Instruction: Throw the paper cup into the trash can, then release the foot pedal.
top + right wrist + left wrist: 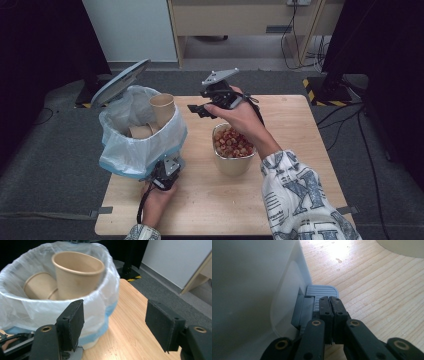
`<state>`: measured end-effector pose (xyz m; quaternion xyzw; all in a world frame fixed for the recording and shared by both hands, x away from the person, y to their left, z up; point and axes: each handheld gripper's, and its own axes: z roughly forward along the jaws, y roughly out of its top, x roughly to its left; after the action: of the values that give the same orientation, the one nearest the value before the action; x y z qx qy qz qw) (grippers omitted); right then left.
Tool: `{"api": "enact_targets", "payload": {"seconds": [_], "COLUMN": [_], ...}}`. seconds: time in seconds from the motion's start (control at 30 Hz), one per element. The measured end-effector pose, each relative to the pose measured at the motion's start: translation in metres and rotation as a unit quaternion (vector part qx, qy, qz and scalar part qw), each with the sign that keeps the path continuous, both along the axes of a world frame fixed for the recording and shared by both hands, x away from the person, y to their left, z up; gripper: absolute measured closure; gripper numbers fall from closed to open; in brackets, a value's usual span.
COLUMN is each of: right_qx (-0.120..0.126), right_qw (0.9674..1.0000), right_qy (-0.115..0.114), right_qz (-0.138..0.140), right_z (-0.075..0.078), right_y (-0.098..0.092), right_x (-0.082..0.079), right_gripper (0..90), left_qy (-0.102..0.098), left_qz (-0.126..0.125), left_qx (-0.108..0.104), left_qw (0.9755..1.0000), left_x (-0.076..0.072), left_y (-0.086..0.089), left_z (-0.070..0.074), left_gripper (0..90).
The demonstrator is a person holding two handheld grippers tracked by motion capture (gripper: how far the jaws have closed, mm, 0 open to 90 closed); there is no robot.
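A pedal bin [135,142] lined with a white and blue plastic bag stands on the left of the wooden table, its grey lid [120,82] raised. Inside it a brown paper cup [162,107] [77,275] stands above another cup [140,131] [37,287] lying on its side. My left gripper [165,175] [330,300] is shut, its tips resting on the bin's grey foot pedal [322,291]. My right gripper [197,109] [117,323] hovers open beside the bin's rim, holding nothing. A paper bowl [232,162] of reddish-brown food pieces [232,142] sits mid-table under my right wrist.
The bin's pale wall [249,277] rises just left of my left gripper. Bare wood [295,150] lies right of the bowl and along the table's front edge. Beyond the table are grey carpet, a wooden cabinet [240,20] and cables on the floor.
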<state>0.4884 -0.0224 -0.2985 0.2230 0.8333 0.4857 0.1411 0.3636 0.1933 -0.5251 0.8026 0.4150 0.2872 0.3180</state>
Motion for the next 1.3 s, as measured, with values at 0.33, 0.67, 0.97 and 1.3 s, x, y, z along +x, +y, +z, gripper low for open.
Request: {"api": "enact_targets", "payload": {"seconds": [0.33,0.67,0.97,1.3], "right_qx": [0.006,0.014,0.011,0.013], "right_qw": [0.9996,0.9986,0.9973,0.9931], "right_qy": [0.009,0.016,0.019,0.025], "right_qz": [-0.024,-0.049,-0.07,-0.114], "right_z": [-0.008,-0.015,-0.023,-0.032], "right_y": [-0.03,-0.06,-0.084,-0.126], "right_x": [0.003,0.006,0.007,0.007], "right_gripper": [26.3,25.0,22.5,16.6], "left_qy": [-0.001,-0.001,-0.003,-0.019], "left_qz": [0.001,0.001,0.003,0.001], "left_qx": [-0.002,-0.003,-0.005,-0.044], "left_qw": [1.0,1.0,1.0,0.9988], "left_x": [0.0,0.0,-0.001,-0.021], "left_y": [0.0,0.0,0.0,-0.008], "left_z": [0.0,0.0,0.0,0.015], "left_gripper": [87.8,87.8,85.8,59.9]}}
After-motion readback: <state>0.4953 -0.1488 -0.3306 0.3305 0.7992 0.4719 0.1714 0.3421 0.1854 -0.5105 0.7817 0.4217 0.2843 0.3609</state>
